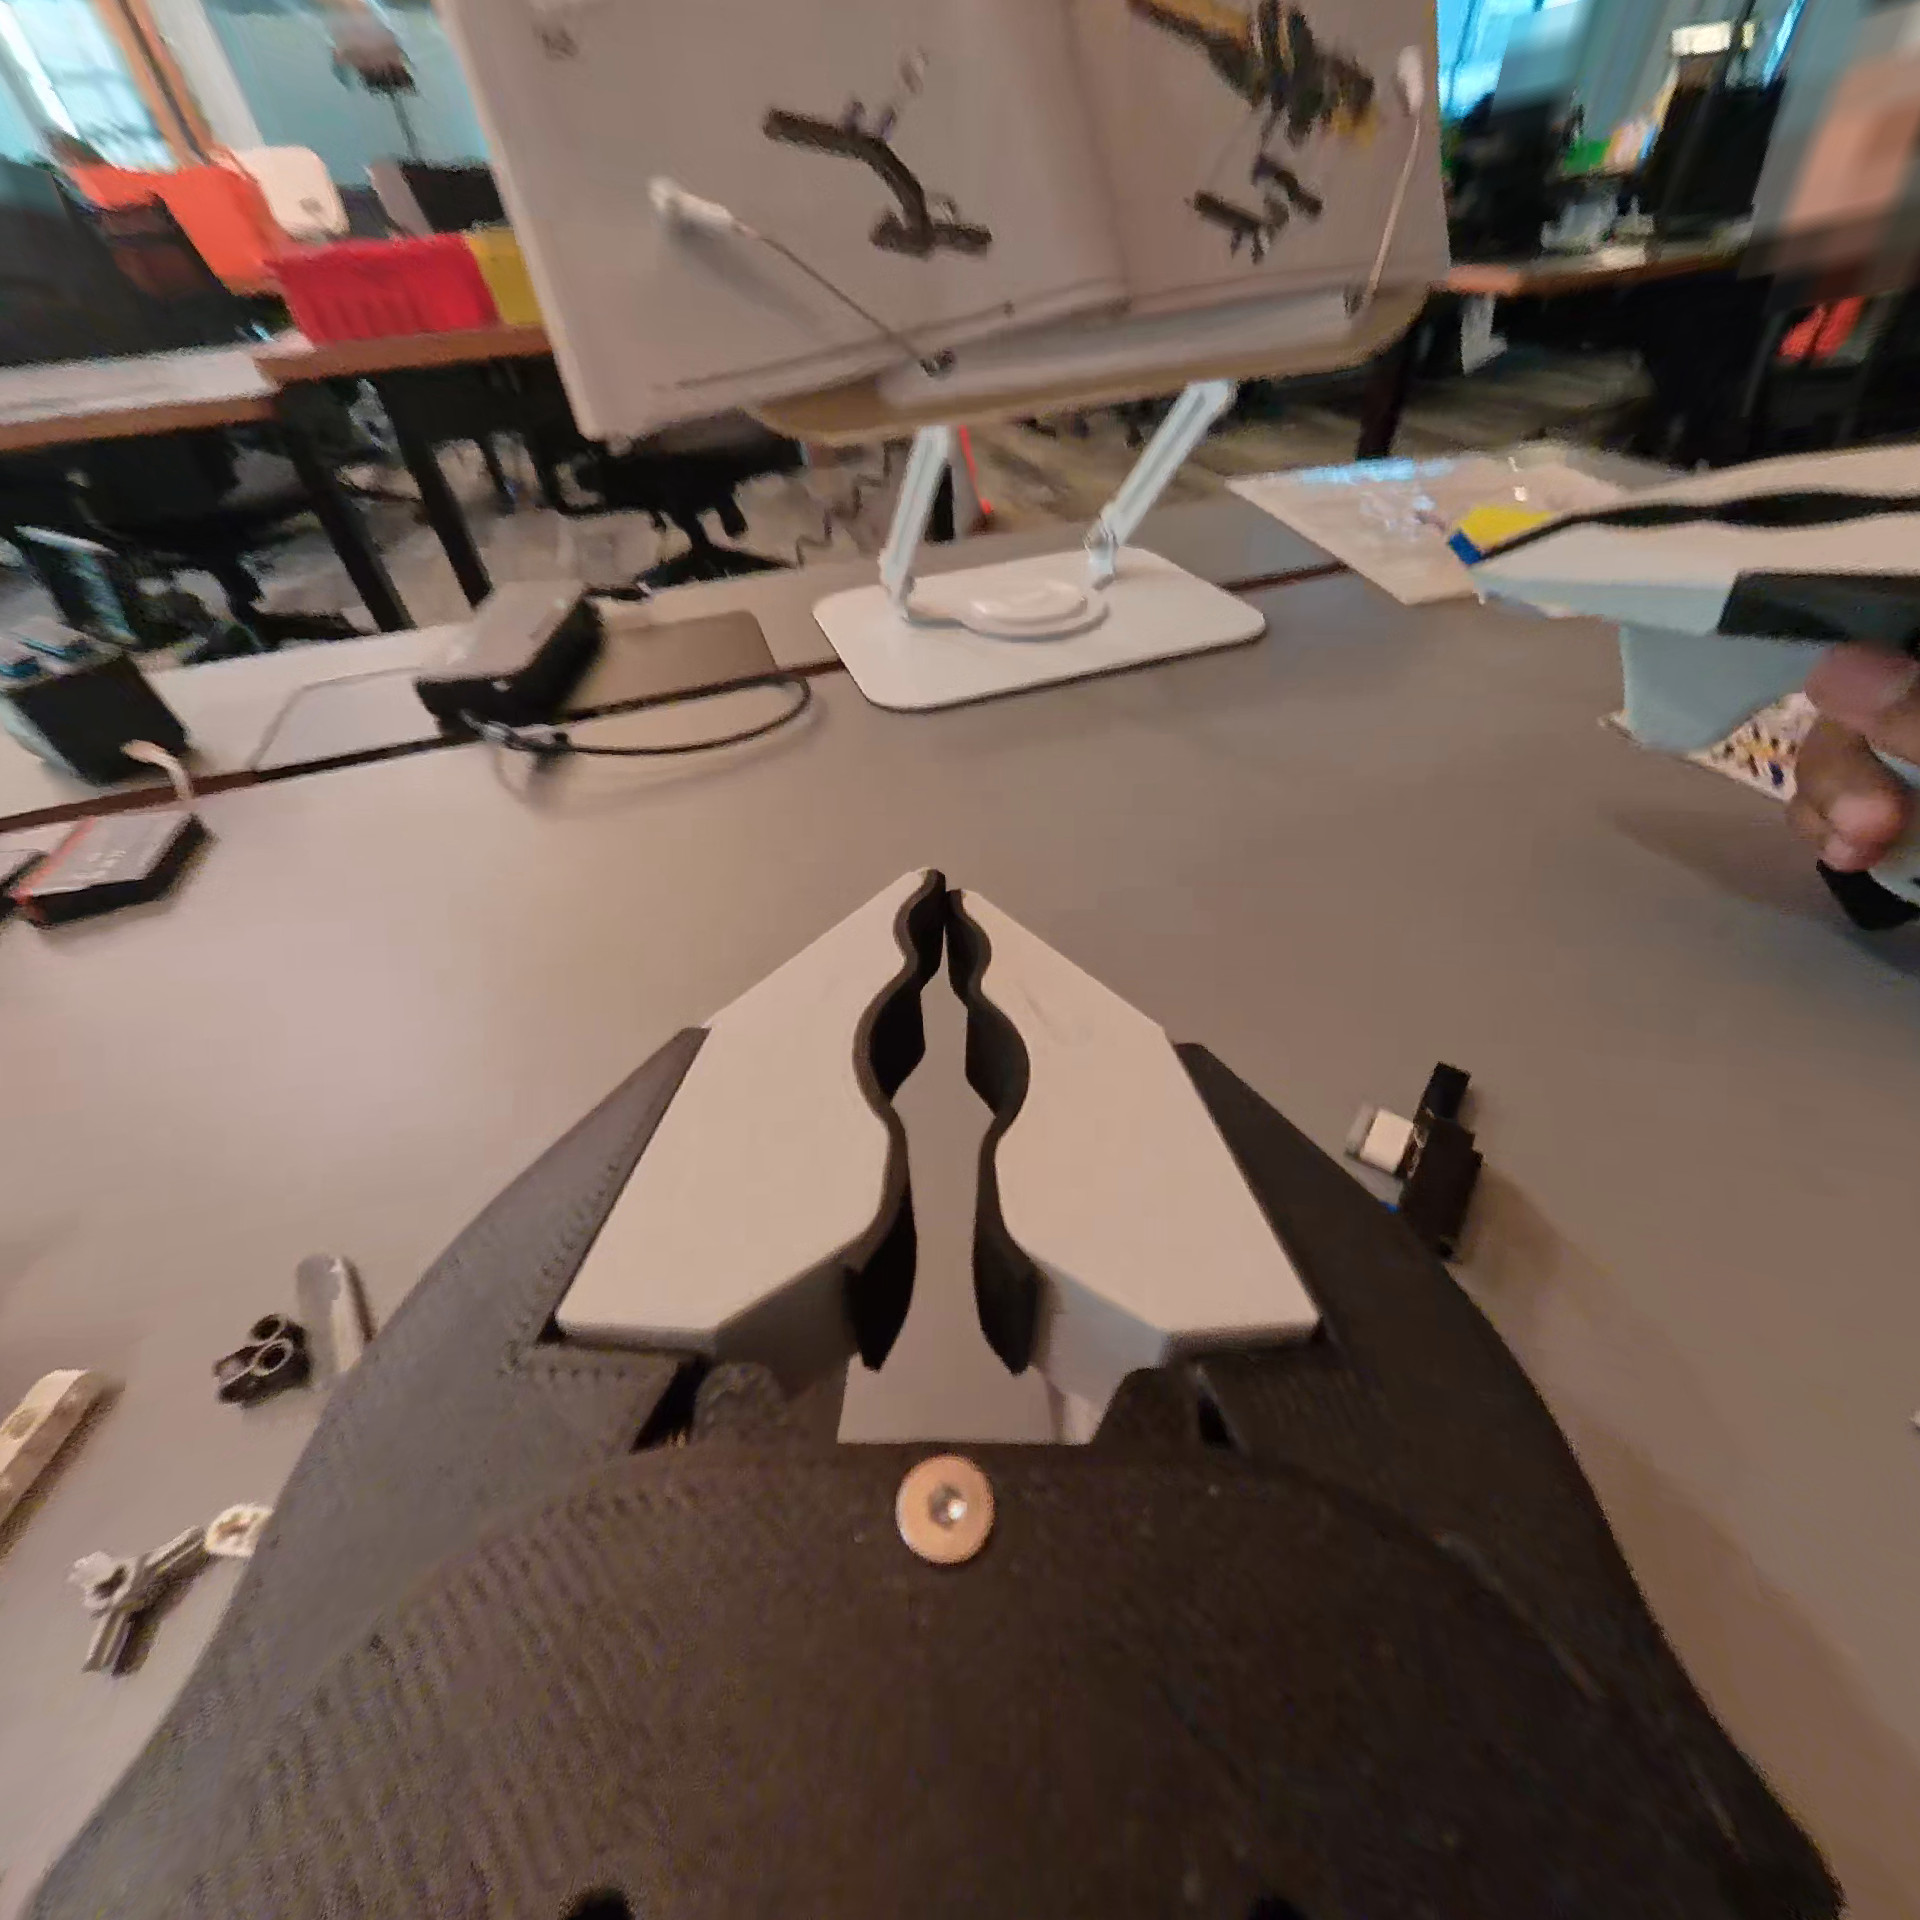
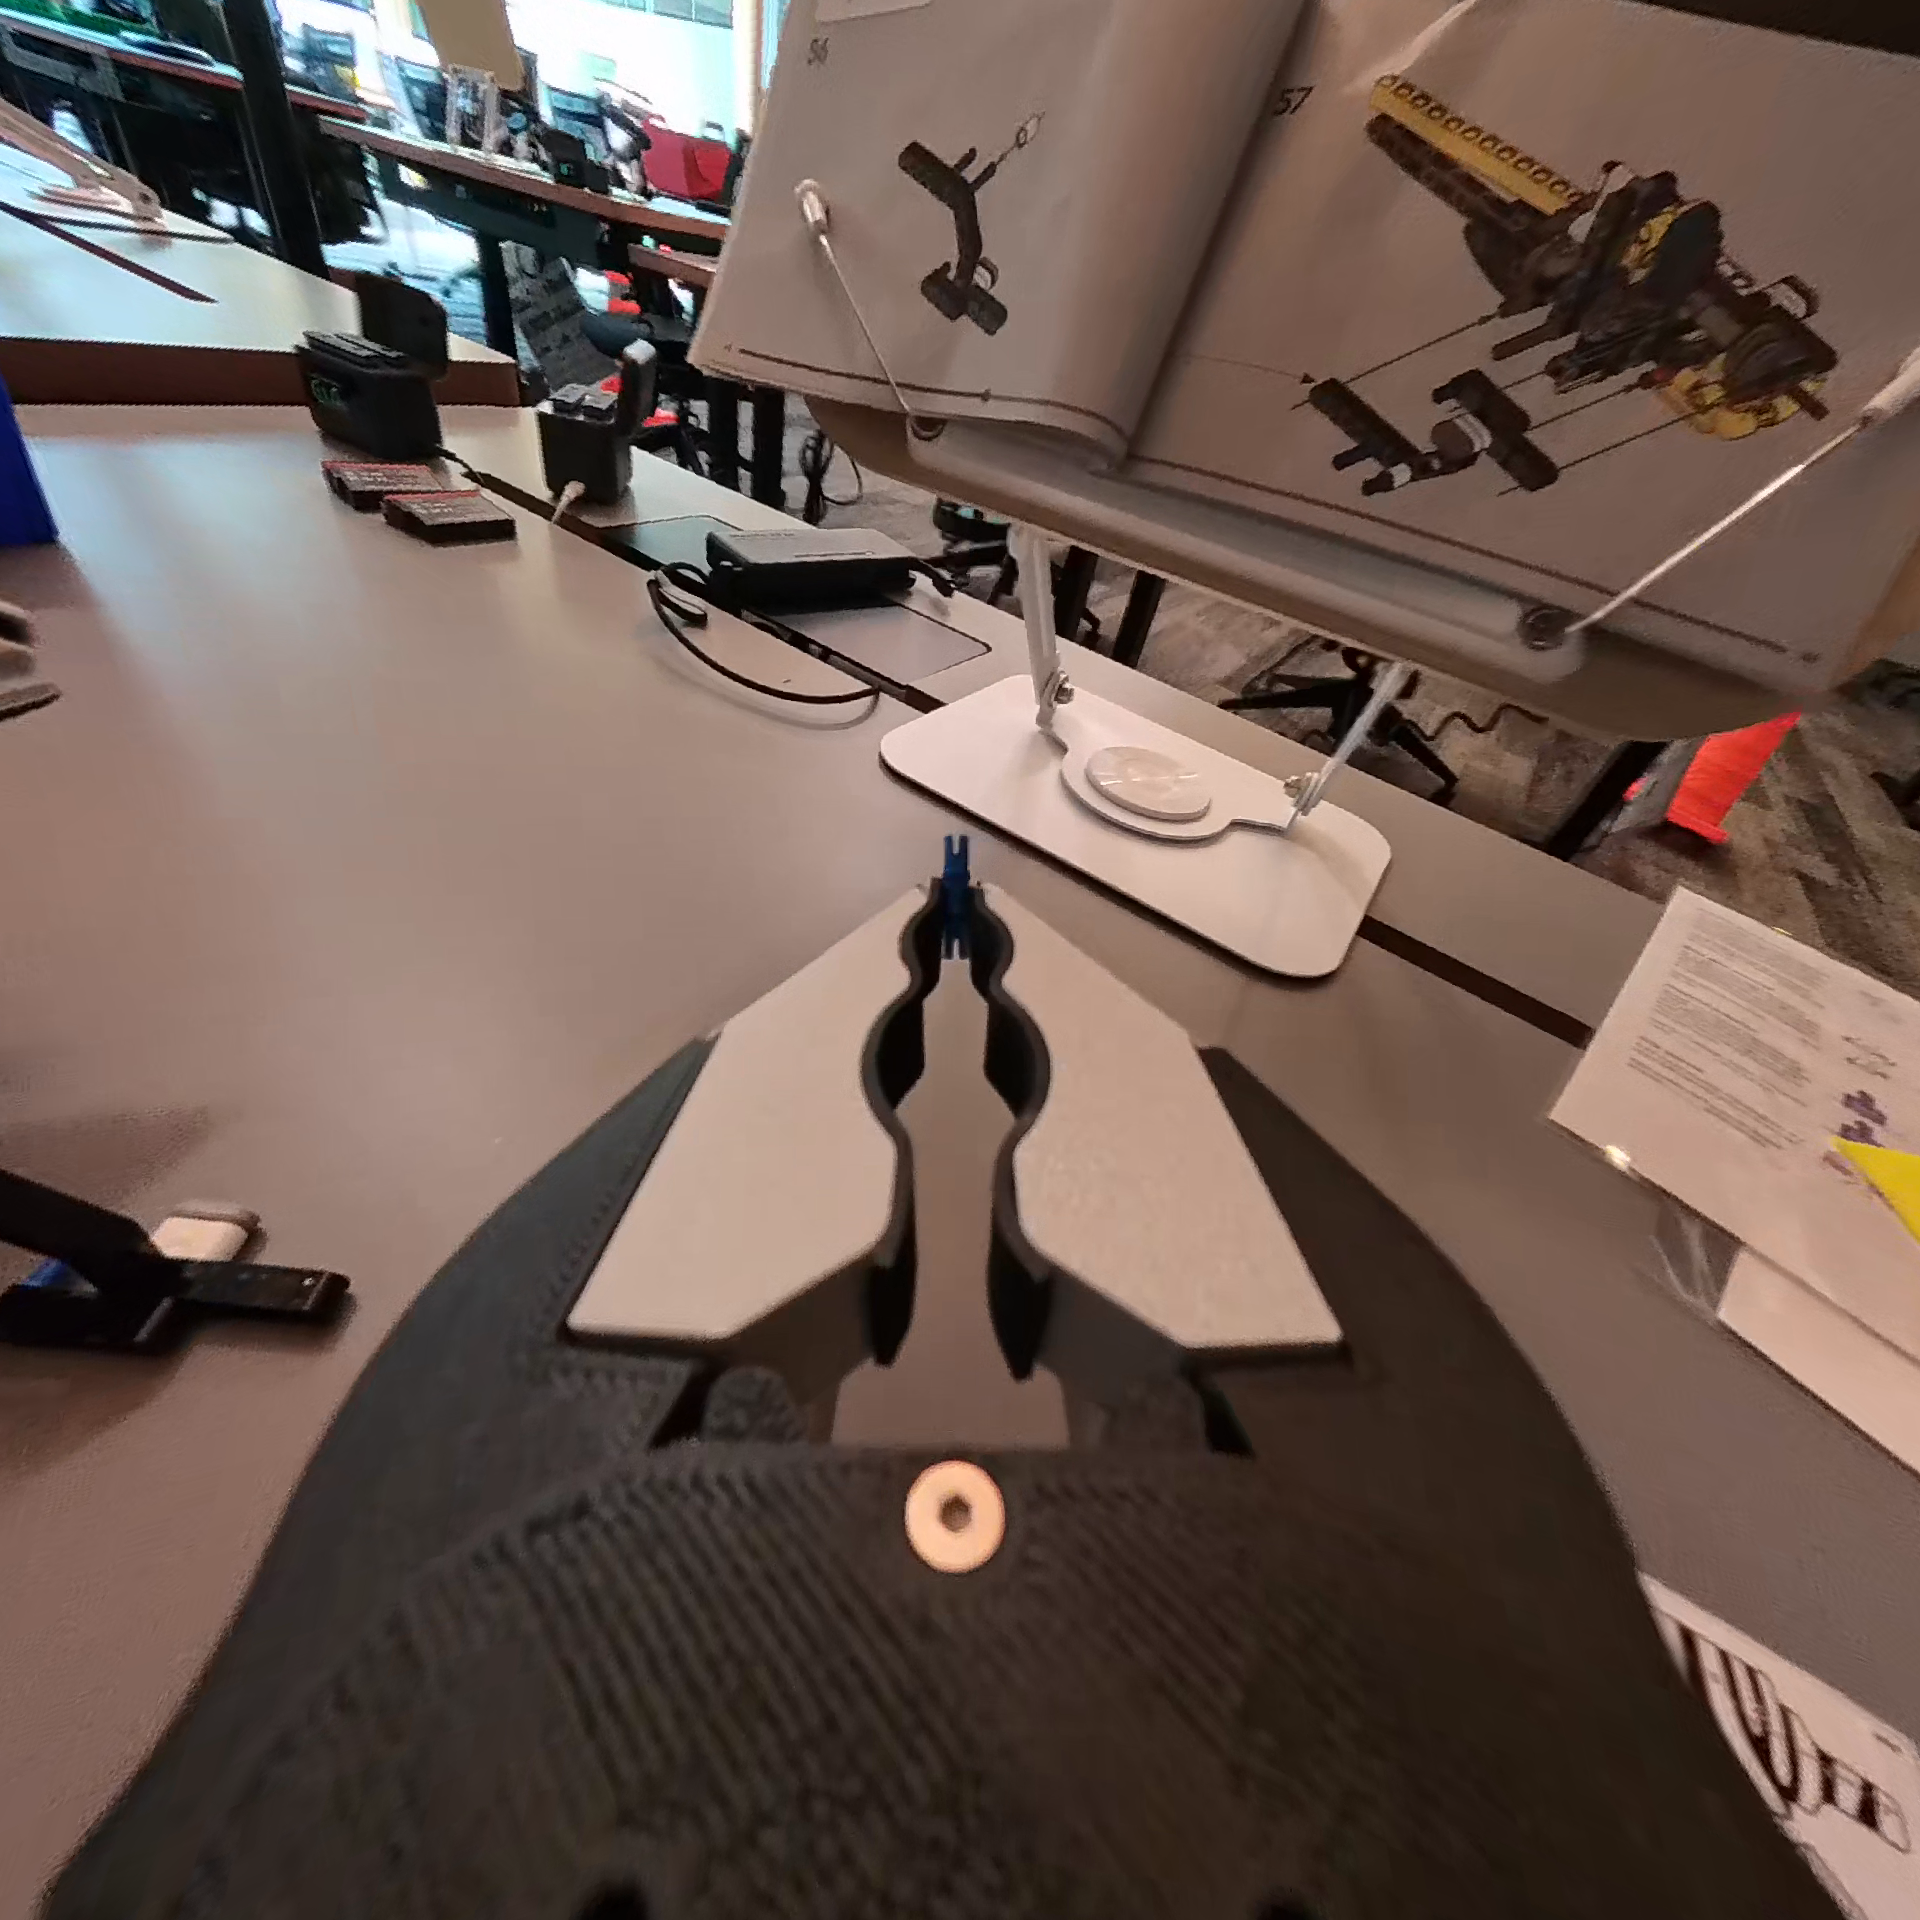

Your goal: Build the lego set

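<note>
My left gripper is shut with nothing between its tips, held above the grey table. My right gripper is shut on a small blue lego pin that sticks out past the tips. The right gripper also shows at the far right of the left wrist view, held by a hand. A black lego assembly with a white piece lies right of my left gripper; it also shows in the right wrist view. Small black and grey lego parts lie at the left.
An open instruction booklet sits on a white stand at the back of the table. A black power adapter with cable and dark boxes lie behind. Printed sheets lie at the right. About 20 cm separates my left fingertips from my right.
</note>
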{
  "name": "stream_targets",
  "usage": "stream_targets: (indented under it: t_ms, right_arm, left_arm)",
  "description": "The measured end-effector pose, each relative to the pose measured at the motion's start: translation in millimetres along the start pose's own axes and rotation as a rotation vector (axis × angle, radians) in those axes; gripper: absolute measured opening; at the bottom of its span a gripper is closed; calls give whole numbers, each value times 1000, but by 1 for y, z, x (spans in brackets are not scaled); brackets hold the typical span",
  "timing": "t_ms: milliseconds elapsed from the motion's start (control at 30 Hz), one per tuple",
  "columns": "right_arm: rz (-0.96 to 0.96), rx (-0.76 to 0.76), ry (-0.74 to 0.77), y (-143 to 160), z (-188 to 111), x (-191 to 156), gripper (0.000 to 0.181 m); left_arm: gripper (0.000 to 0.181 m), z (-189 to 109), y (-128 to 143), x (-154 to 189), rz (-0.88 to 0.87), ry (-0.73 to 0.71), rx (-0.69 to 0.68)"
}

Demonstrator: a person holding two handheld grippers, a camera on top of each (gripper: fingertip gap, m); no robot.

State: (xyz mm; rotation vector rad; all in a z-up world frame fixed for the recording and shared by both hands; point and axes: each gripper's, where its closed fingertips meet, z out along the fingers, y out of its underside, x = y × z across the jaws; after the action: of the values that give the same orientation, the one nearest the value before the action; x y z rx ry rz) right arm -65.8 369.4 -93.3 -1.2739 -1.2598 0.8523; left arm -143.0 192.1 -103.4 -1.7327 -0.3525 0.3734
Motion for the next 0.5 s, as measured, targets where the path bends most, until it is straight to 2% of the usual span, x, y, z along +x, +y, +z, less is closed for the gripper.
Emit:
stream_targets:
  t_ms: [100, 233, 500]
  right_arm:
    - [39, 28, -24, 4, -1, 0, 2]
    - [77, 28, -15, 4, 1, 7, 2]
    - [55, -24, -46, 6, 4, -2, 2]
  left_arm:
    - [0, 7, 8, -1, -36, 28, -69]
    - [0, 8, 10, -8, -95, 21, -74]
    - [0, 8, 9, 5, 6, 36, -77]
